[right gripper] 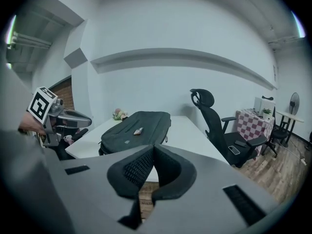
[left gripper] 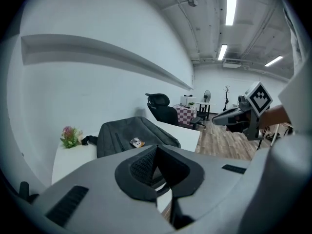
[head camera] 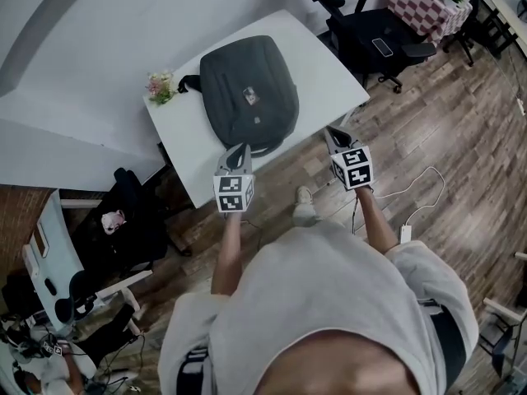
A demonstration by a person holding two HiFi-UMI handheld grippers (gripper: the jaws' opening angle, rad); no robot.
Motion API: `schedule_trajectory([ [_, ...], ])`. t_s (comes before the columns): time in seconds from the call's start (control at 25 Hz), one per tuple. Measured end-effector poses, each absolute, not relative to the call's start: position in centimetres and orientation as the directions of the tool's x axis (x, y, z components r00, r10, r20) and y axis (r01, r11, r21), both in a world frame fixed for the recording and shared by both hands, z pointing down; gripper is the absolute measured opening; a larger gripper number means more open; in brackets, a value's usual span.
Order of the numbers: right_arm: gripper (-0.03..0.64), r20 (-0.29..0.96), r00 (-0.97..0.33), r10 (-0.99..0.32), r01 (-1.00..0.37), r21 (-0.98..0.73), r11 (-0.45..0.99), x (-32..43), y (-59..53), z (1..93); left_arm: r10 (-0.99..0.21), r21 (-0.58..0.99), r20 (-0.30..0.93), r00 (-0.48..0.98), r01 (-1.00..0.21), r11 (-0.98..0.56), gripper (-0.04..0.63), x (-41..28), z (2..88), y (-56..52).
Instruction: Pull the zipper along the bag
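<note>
Grey soft-fabric backpack point(head camera: 247, 93) will likely sag when tugged — pin the cloth, pinch its zipper tab — left tool point(head camera: 237, 156) and right tool point(head camera: 336, 141) both closed, empty.

One surface point(head camera: 329, 68) stands in the room. On it lies one bag point(head camera: 247, 89), with one small tag point(head camera: 250, 96) on the bag's top. One bunch of flowers point(head camera: 160, 86) sits at the surface's corner, just beside the bag. Two grippers hang at the surface's near edge: the left hand-held gripper point(head camera: 239, 150) and the right hand-held gripper point(head camera: 331, 133), each with one marker cube. One black office chair point(head camera: 362, 27) stands beside the surface, with one phone point(head camera: 383, 46) on its seat. Beyond it is one checked-cloth table point(head camera: 424, 2).
</note>
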State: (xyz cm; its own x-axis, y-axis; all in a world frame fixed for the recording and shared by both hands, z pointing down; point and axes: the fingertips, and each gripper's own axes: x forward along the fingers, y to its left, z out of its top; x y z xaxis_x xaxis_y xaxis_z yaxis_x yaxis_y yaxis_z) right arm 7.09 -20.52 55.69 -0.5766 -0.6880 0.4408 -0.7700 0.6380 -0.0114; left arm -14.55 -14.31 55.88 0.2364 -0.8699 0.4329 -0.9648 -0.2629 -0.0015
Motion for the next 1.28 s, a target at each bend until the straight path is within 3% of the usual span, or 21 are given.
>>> schedule_trajectory([
  [0.28, 0.014, 0.46, -0.621, -0.635, -0.733, -0.054, 0.678, 5.9, -26.7, 57.5, -0.855, -0.044, 0.468, 0.222, -0.961, -0.274, 0.026, -14.0, 56.9, -19.0],
  [0.44, 0.014, 0.483, -0.637, -0.6, -0.713, -0.074, 0.698, 5.2, -29.1, 59.1, -0.82, -0.15, 0.534, 0.207, -0.931, -0.333, 0.026, -13.8, 58.4, -19.8],
  [0.68, 0.014, 0.519, -0.646, -0.56, -0.71, -0.139, 0.69, 3.6, -31.1, 62.2, -0.729, -0.294, 0.643, 0.233, -0.804, -0.517, 0.028, -12.9, 61.6, -19.9],
  [1.0, 0.014, 0.575, -0.626, -0.526, -0.709, -0.14, 0.691, 2.2, -30.8, 65.0, -0.599, -0.244, 0.705, 0.38, -0.663, -0.708, 0.032, -11.2, 64.6, -18.9],
  [1.12, 0.014, 0.609, -0.601, -0.518, -0.704, -0.097, 0.703, 2.1, -31.4, 66.0, -0.536, -0.206, 0.743, 0.401, -0.624, -0.753, 0.174, -11.1, 66.4, -18.9],
  [1.28, 0.015, 0.652, -0.597, -0.467, -0.649, -0.05, 0.759, 1.5, -31.6, 67.4, -0.494, -0.219, 0.779, 0.386, -0.571, -0.791, 0.186, -10.9, 68.1, -19.0],
])
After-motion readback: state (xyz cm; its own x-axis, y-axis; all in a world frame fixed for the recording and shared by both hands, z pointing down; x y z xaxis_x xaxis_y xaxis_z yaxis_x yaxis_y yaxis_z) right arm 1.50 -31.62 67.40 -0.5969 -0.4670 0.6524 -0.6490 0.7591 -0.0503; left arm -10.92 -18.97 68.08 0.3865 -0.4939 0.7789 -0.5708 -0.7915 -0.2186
